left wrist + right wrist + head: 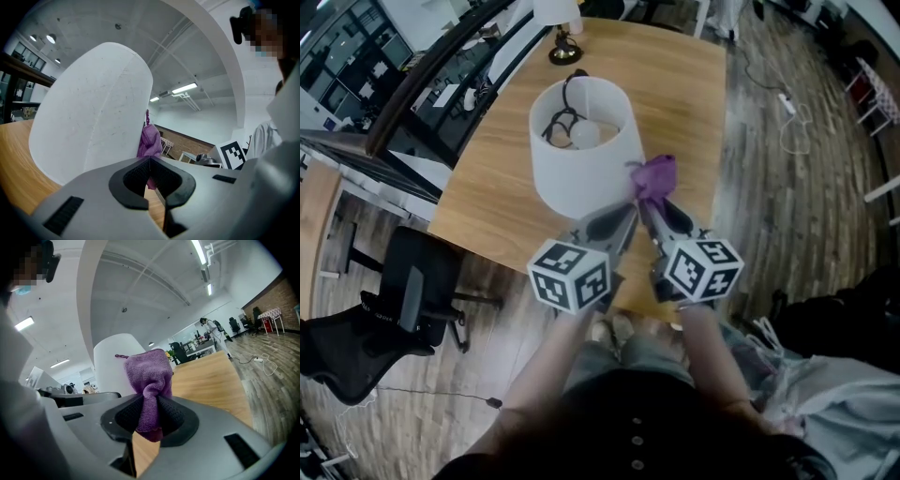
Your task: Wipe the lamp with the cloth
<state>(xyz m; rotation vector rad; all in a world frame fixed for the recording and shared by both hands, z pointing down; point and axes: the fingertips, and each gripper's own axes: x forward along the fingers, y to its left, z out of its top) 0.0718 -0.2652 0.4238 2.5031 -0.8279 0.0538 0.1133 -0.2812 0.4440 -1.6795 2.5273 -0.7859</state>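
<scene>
Right gripper (149, 414) around bunched purple cloth (148, 373)

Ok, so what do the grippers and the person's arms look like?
Both the left gripper and the right gripper have smooth grey shells with black ribbed fingers. Each carries a white cube printed with black square markers. The forearms have no sleeves over them; the top is dark with small buttons.

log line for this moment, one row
right tongs: shut on cloth | cloth: beside lamp shade | left tongs: shut, empty | lamp: upright on table
</scene>
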